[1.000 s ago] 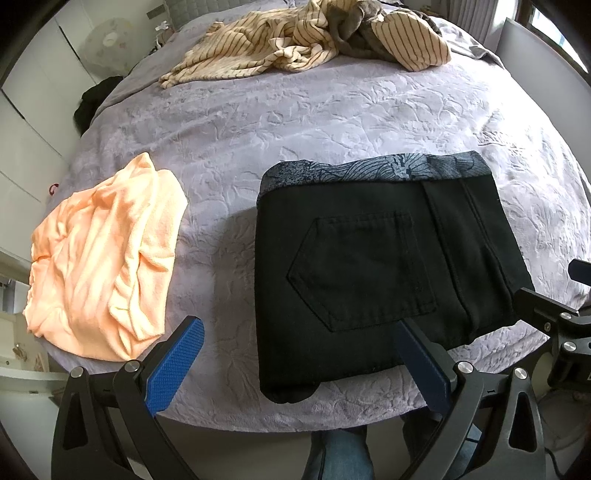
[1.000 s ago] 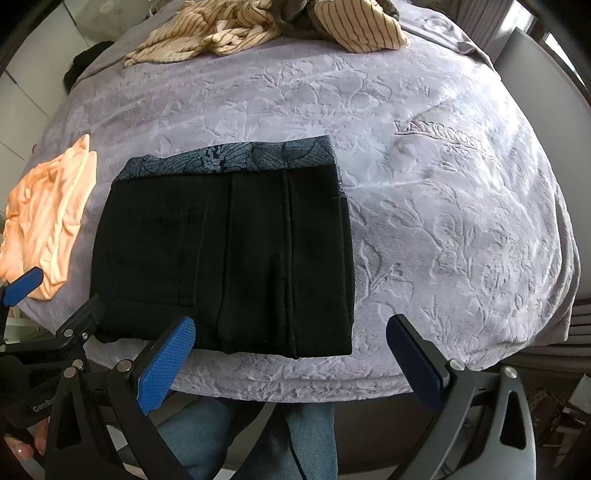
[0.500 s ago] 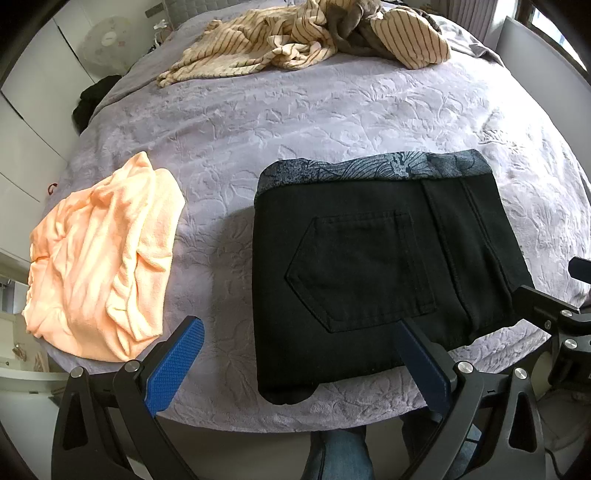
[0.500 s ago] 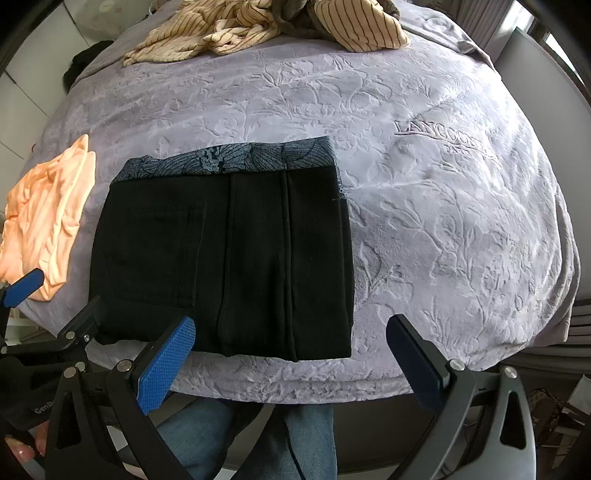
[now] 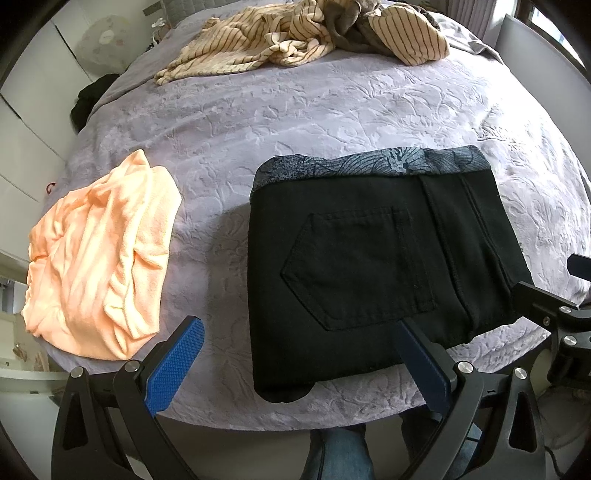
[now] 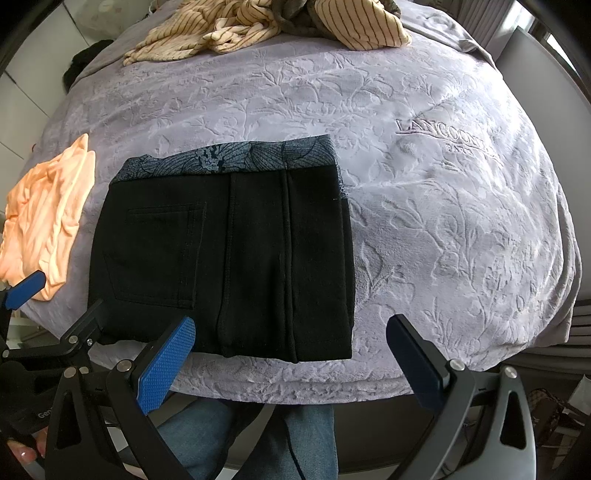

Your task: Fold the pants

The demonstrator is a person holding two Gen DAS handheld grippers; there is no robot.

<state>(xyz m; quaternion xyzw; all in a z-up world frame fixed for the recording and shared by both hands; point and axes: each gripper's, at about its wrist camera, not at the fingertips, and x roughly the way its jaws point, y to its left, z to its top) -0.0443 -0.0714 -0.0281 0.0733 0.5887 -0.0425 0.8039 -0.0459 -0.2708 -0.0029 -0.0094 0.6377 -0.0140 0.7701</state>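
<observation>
Black pants lie folded into a compact rectangle on the lilac bedspread, back pocket up, with a grey patterned band along the far edge. They also show in the right wrist view. My left gripper is open and empty, held just off the near edge of the bed in front of the pants' left part. My right gripper is open and empty, in front of the pants' right part. Neither touches the cloth.
A folded peach garment lies left of the pants, also in the right wrist view. A heap of striped beige clothes lies at the far side of the bed. White cupboards stand at the left. The person's jeans show below.
Both grippers have drifted back slightly from the bed. The pants lie as before.
</observation>
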